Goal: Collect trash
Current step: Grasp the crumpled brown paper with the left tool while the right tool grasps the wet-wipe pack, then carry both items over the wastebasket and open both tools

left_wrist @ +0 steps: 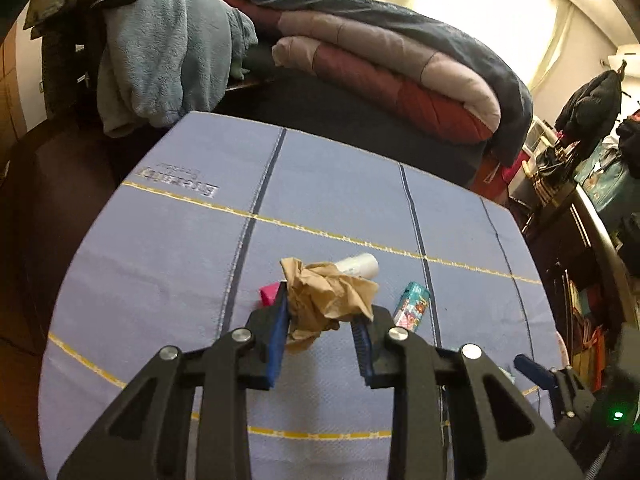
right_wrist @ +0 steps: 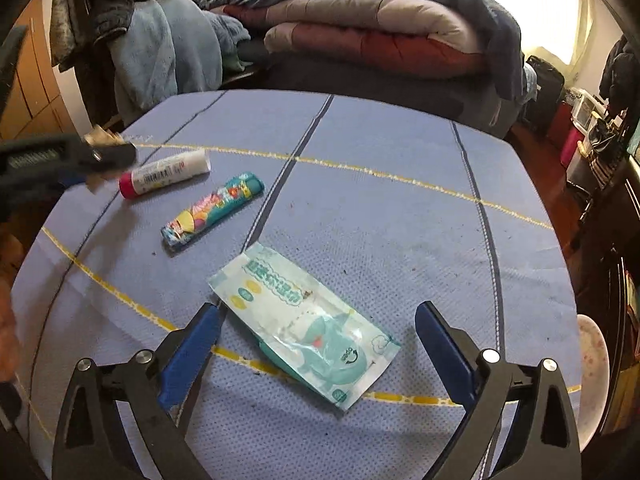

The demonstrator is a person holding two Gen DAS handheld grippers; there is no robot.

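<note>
The left gripper (left_wrist: pixel 322 312) has its jaws clamped on a crumpled brown paper (left_wrist: pixel 326 300), seemingly just above the blue surface (right_wrist: pixel 380 208). The right gripper (right_wrist: pixel 318 334) hovers, jaws wide, over a flat teal wrapper (right_wrist: pixel 304 320).

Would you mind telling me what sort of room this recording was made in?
Most likely a bedroom at home. Behind the blue-cloth table stands a bed piled with a folded quilt, a fleecy blue blanket hangs over something beside it, and coats hang near the wall.
</note>
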